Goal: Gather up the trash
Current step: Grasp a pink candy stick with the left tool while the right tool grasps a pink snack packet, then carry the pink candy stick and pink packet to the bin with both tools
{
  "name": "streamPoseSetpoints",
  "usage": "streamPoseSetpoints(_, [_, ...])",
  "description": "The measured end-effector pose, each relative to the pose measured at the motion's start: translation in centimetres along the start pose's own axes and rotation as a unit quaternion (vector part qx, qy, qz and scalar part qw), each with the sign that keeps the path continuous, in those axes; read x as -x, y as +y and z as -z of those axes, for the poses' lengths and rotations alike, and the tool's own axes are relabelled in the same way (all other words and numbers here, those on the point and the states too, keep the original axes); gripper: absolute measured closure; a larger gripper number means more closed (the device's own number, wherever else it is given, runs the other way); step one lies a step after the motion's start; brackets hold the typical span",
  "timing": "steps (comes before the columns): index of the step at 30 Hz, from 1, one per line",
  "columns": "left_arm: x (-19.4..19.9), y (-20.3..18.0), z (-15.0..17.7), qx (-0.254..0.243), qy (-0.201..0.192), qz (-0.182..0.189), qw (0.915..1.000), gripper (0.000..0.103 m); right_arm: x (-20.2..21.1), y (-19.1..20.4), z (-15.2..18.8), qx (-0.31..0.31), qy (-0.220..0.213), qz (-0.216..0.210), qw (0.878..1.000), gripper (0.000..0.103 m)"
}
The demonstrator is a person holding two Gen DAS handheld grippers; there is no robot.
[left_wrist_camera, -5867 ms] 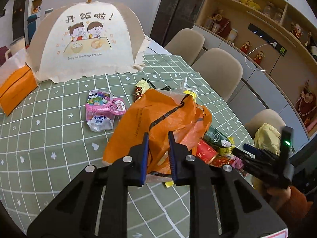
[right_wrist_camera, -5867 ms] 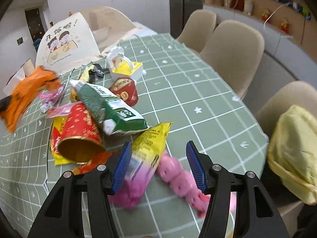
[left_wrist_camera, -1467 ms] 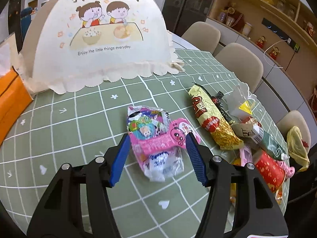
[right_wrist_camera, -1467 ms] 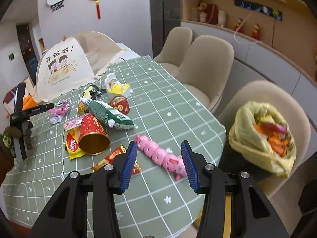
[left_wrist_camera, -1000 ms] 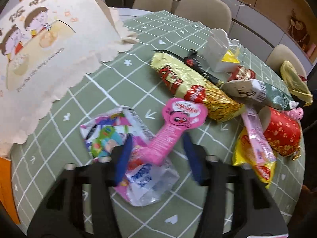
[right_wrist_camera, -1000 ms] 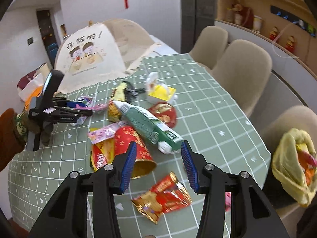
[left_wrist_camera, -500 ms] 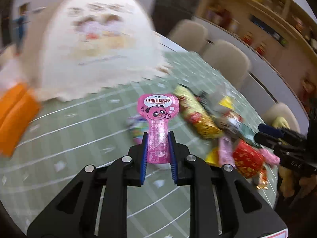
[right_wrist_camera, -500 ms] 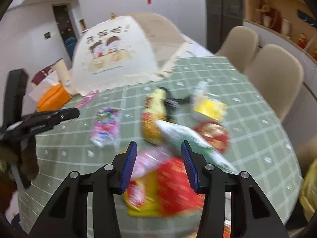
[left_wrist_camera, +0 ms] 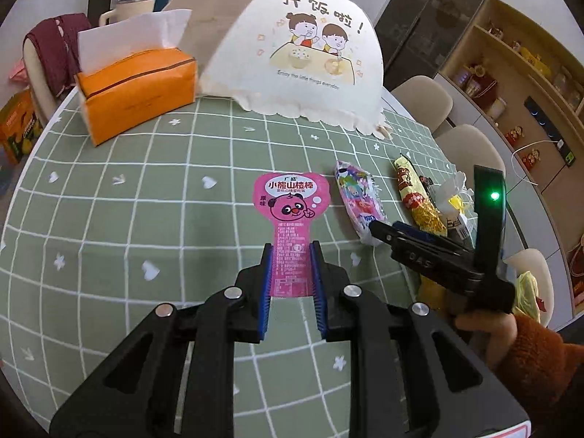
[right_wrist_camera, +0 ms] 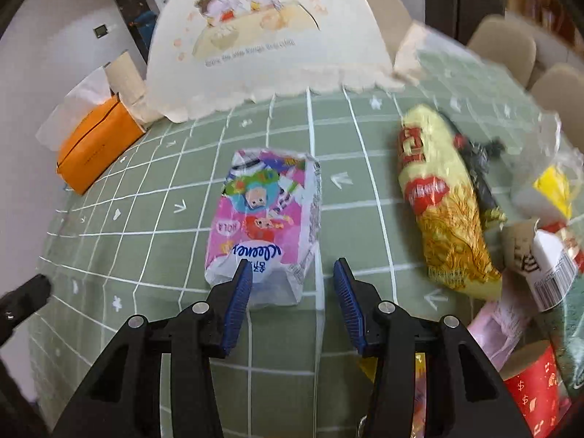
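On the table lay one pink wrapper (left_wrist_camera: 291, 215), one tissue pack (right_wrist_camera: 264, 224), one yellow snack bag (right_wrist_camera: 443, 215), one orange tissue box (left_wrist_camera: 137, 85), one food cover (left_wrist_camera: 306, 58) and one red cup (right_wrist_camera: 536, 387).

The left gripper (left_wrist_camera: 291, 284) is matte black, built of angular linkage arms with triangular cut-outs, joined by round silver screws. Its two fingers carry ribbed blue pads (left_wrist_camera: 265, 284) on their inner faces. At the lower edge of its body a strip of white label with a red border shows.

The right gripper (right_wrist_camera: 292, 301) has the same make: black arms, silver screw heads, ribbed blue pads (right_wrist_camera: 239, 301). Seen from the left wrist camera, its black body bears faint embossed lettering, and an upright black bar on it carries a small lit green light. The hand (left_wrist_camera: 485, 332) behind it wears a fuzzy rust-orange sleeve (left_wrist_camera: 536, 357).
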State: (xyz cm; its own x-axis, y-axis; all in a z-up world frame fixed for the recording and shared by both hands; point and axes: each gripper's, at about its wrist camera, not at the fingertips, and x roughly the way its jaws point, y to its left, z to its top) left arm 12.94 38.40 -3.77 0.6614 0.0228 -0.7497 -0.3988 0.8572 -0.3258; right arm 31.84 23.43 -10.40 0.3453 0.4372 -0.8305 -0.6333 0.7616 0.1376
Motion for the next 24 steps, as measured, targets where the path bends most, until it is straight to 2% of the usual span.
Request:
streamPoseSetpoints(2, [0.4, 0.0, 0.2, -0.001, -0.002, -0.006, 1.0, 0.084, 0.1, 0.4, 0.4, 0.021, -0.002, 0.019, 1.0, 0.078])
streamPoseSetpoints(6, [1.7, -0.2, 0.2, -0.002, -0.008, 0.0, 1.0, 0.084, 2.5, -0.7, 0.9, 0.004, -0.012, 0.008, 1.0, 0.091])
streamPoseSetpoints(9, [2.5, -1.5, 0.1, -0.022, -0.015, 0.011, 0.9996, 0.084, 5.9, -2.0, 1.1, -0.017, -0.037, -0.015, 0.999, 0.092])
streamPoseSetpoints(13, [3.2, -4.1, -0.1, -0.045, -0.024, 0.027, 0.9983, 0.084, 12.2, -3.3, 1.9, -0.019, -0.086, -0.02, 0.996, 0.092])
streamPoseSetpoints(17, [3.8, -7.9, -0.3, -0.077, -0.033, 0.055, 0.995, 0.084, 18.6, -5.4, 3.6, -0.015, -0.128, 0.009, 0.992, 0.092])
streamPoseSetpoints(24, [3.6, -16.0, -0.1, -0.134, -0.03, 0.112, 0.9841, 0.084, 26.6, -12.5, 8.3, -0.079, -0.167, 0.068, 0.98, 0.092])
